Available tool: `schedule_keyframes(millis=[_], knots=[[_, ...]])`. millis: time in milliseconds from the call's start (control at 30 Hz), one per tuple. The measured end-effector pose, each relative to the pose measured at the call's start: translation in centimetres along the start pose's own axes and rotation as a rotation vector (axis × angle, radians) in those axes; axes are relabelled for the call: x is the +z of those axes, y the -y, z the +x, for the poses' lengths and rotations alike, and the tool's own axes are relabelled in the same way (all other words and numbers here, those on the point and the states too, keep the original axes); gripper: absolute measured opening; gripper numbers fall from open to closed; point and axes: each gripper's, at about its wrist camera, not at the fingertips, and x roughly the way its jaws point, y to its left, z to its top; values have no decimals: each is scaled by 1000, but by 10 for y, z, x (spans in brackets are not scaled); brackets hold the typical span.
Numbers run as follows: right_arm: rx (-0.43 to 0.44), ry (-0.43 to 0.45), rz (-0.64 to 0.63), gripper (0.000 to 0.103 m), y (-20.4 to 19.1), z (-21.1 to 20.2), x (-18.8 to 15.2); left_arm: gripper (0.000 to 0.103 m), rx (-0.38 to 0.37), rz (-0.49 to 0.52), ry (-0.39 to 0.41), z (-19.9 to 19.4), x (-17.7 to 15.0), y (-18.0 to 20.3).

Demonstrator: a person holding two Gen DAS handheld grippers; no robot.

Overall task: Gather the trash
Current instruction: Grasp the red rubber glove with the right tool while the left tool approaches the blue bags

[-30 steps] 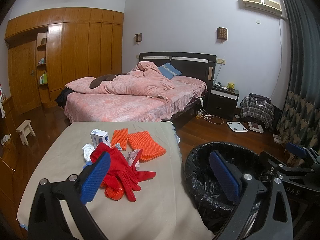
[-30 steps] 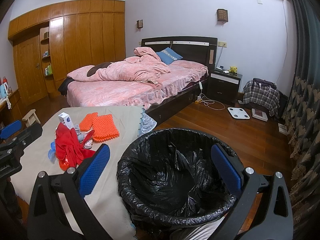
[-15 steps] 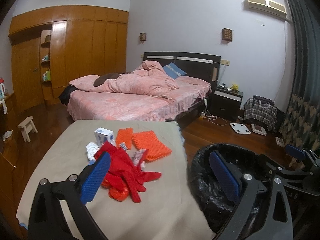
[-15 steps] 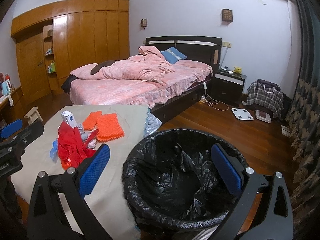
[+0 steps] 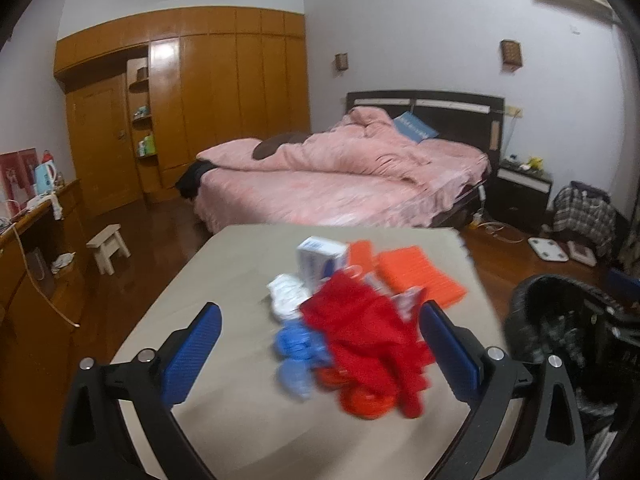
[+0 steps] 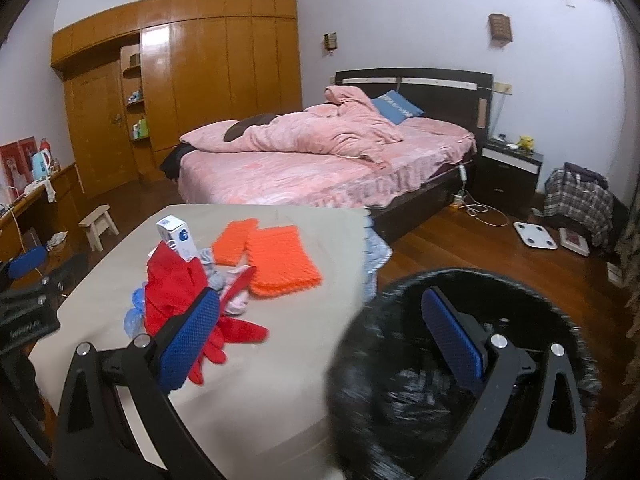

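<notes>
A pile of trash lies on the beige table [image 5: 224,280]: red gloves [image 5: 368,332], a blue plastic wrapper [image 5: 296,352], white crumpled paper [image 5: 286,294], a white and blue box [image 5: 320,260] and orange mesh pads [image 5: 416,276]. My left gripper [image 5: 320,352] is open and empty, just in front of the pile. My right gripper [image 6: 324,340] is open and empty, between the table's right edge and the bin [image 6: 384,412] lined with a black bag. The pile also shows in the right wrist view: gloves [image 6: 176,292], box [image 6: 178,236], pads [image 6: 280,260].
A pink bed [image 5: 340,184] stands behind the table. A wooden wardrobe [image 5: 208,96] fills the far left wall. A small stool [image 5: 108,246] and a desk [image 5: 36,236] are at left. A nightstand [image 6: 508,172], a plaid bag [image 6: 580,200] and a scale [image 6: 534,236] are at right.
Both views have swung left toward the table. The pile now sits between the left gripper's fingers in view, and the bin has slid to the right. Both grippers stay open.
</notes>
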Motion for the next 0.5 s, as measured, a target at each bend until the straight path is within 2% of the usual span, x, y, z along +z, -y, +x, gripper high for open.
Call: schedule_keyframes(millis=[33, 100, 267, 500], knots=[[16, -7, -14, 93, -9, 10, -1, 97, 8, -4, -4, 5, -3, -5], [55, -23, -34, 82, -22, 25, -3, 97, 23, -8, -8, 12, -7, -13], [129, -50, -89, 74, -58, 58, -8, 93, 46, -34, -30, 29, -17, -39], [211, -113, -153, 63, -100, 93, -24, 91, 66, -58, -58, 47, -25, -55]])
